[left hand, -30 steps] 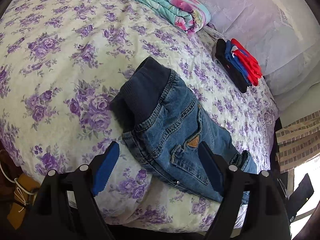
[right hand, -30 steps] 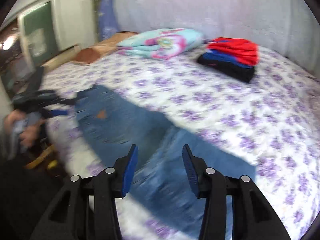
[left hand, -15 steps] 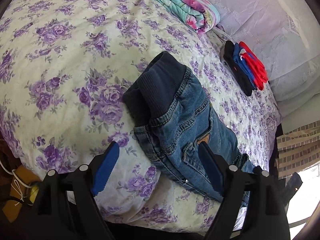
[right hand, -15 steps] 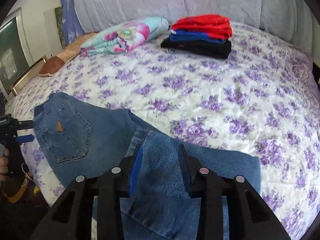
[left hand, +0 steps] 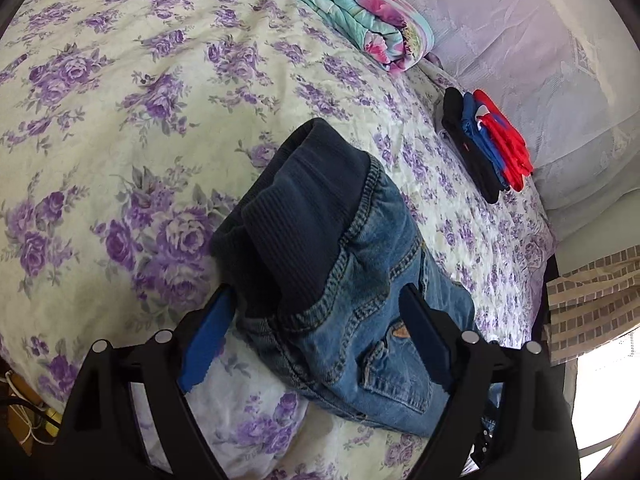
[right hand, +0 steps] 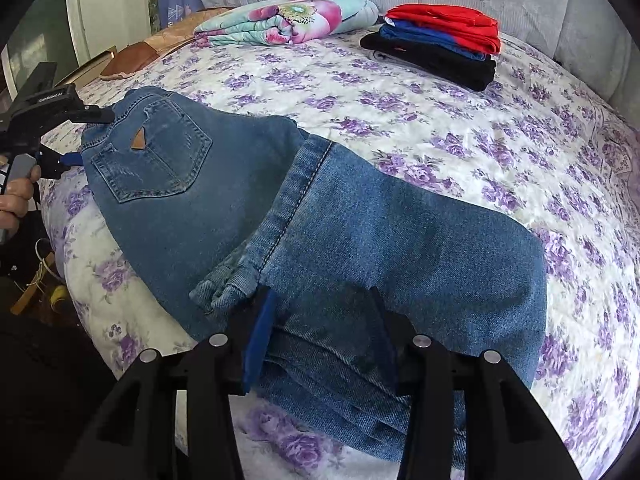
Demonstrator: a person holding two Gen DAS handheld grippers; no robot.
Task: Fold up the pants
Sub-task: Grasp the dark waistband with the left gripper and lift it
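Blue jeans (left hand: 360, 320) with a dark ribbed waistband (left hand: 304, 216) lie on the flowered bedspread (left hand: 120, 120), near its front edge. My left gripper (left hand: 316, 336) is open, its jaws on either side of the waist end. In the right wrist view the jeans (right hand: 280, 208) lie with the legs folded back over the seat. My right gripper (right hand: 320, 336) is open around the folded leg part. The left gripper also shows in the right wrist view (right hand: 60, 136), at the waist.
A folded floral blanket (left hand: 352, 12) and a stack of folded black, blue and red clothes (left hand: 488, 140) lie at the far side of the bed, against pale cushions (left hand: 520, 40). The bed edge drops off just below both grippers.
My left gripper has moved forward until its jaws straddle the waistband. My right gripper has moved in over the folded legs, and its jaws stand wider apart.
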